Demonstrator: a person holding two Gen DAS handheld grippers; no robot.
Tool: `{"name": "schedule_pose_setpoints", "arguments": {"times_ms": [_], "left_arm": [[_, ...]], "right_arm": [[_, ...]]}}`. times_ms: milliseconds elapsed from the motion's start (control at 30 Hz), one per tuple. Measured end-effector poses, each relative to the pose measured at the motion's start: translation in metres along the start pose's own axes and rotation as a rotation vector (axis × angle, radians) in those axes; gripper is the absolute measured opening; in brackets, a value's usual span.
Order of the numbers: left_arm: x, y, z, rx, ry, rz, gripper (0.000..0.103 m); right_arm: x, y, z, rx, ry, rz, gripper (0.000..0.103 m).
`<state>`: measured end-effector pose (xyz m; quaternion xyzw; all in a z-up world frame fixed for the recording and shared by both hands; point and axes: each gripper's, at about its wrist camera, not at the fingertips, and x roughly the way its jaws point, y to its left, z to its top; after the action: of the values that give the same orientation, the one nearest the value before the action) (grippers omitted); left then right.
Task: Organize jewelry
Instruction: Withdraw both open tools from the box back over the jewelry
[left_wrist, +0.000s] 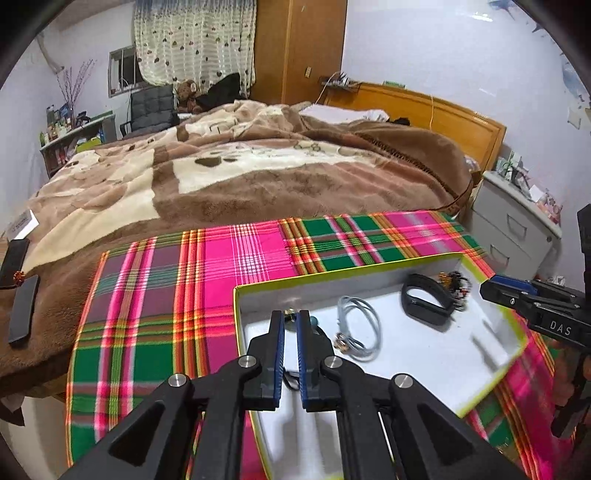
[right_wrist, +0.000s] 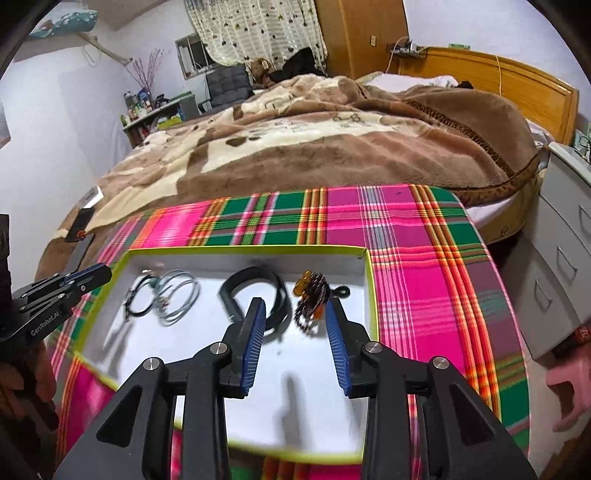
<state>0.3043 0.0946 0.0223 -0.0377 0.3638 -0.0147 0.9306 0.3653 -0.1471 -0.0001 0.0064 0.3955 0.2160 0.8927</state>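
Observation:
A white box (left_wrist: 491, 380) with a lime rim (right_wrist: 243, 252) lies on the plaid cloth. In it are a grey cord necklace (left_wrist: 360, 325) (right_wrist: 177, 295), a black cord necklace (right_wrist: 138, 299), a black wristband (left_wrist: 424, 304) (right_wrist: 255, 295) and a dark beaded bracelet with amber beads (left_wrist: 456, 286) (right_wrist: 312, 299). My left gripper (left_wrist: 290, 317) is nearly shut over the box's near left part, with a small piece and a dark cord between its pads; whether it grips them is unclear. My right gripper (right_wrist: 295, 306) is open, hovering over the wristband and beaded bracelet.
The plaid cloth (left_wrist: 221, 266) (right_wrist: 424, 258) covers a table beside a bed with a brown blanket (left_wrist: 258, 166). Two dark phones (left_wrist: 22, 306) lie on the blanket at left. A grey drawer cabinet (right_wrist: 561, 251) stands at right. The person's hand (right_wrist: 569, 384) shows at right.

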Motion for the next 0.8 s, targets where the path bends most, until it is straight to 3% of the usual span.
{"name": "schedule_pose_setpoints", "arguments": {"times_ms": [467, 800], "left_arm": [[-0.109, -0.032, -0.052, 0.014, -0.133, -0.021, 0.005], [-0.158, -0.065, -0.102, 0.043, -0.166, -0.028, 0.005]], "right_arm": [[-0.098, 0.036, -0.062, -0.05, -0.126, 0.016, 0.035], [-0.146, 0.06, -0.118, -0.075, -0.168, 0.024, 0.035]]}}
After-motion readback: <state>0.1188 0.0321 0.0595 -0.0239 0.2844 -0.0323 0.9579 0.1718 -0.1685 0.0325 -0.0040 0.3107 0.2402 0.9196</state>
